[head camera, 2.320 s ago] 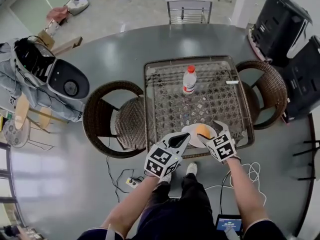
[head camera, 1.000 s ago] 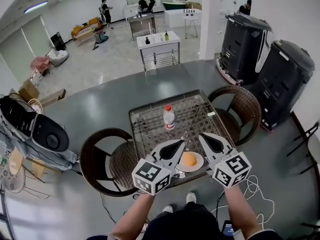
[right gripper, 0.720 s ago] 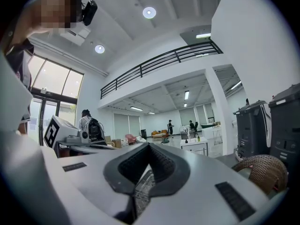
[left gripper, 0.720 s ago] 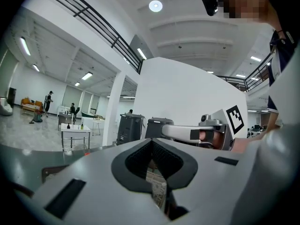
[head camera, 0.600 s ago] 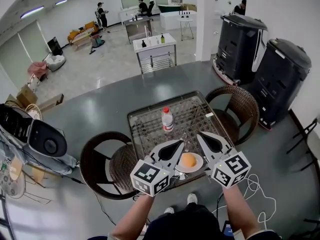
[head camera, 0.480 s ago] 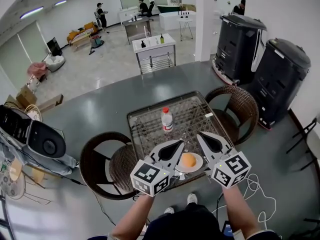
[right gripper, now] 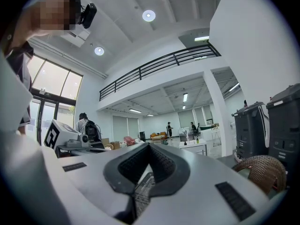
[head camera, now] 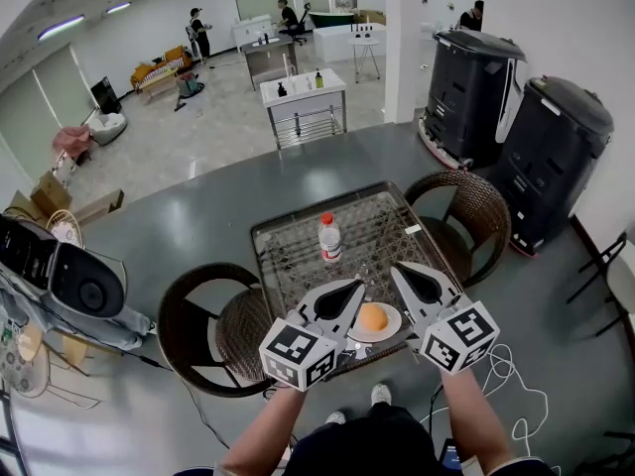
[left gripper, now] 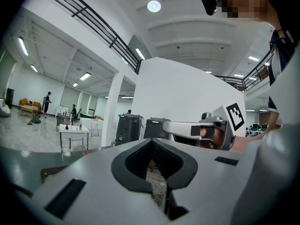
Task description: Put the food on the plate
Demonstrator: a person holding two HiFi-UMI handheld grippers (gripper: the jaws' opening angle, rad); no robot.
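— Where is the food [head camera: 373,316] relative to the grippers?
— It lies on the plate [head camera: 394,329], at the near edge of the table [head camera: 298,258]. In the head view it shows in the gap between the two tools, with the left gripper [head camera: 361,283] on its left and the right gripper [head camera: 396,266] on its right. Neither one touches it.
— Is either holding anything?
— No. Each gripper's own view shows its jaws brought together at the tips, with nothing caught between them.
— What is on the plate?
— Only that one piece of food, round and orange, sitting about in the middle. The plate is white and shallow.
— Anything else on the table?
— A bottle [head camera: 329,238] with a red cap stands upright farther from the person, well apart from the plate. A left chair [head camera: 203,315] and a right chair [head camera: 466,216], both wicker, flank the table.
— And the arms?
— The left arm [head camera: 263,429] and the right arm [head camera: 471,415] reach forward side by side from the bottom of the head view. The grippers point about level, above the table's near edge, and angle in toward each other, with their tips near but apart. Each gripper shows off to the side in the other's view.
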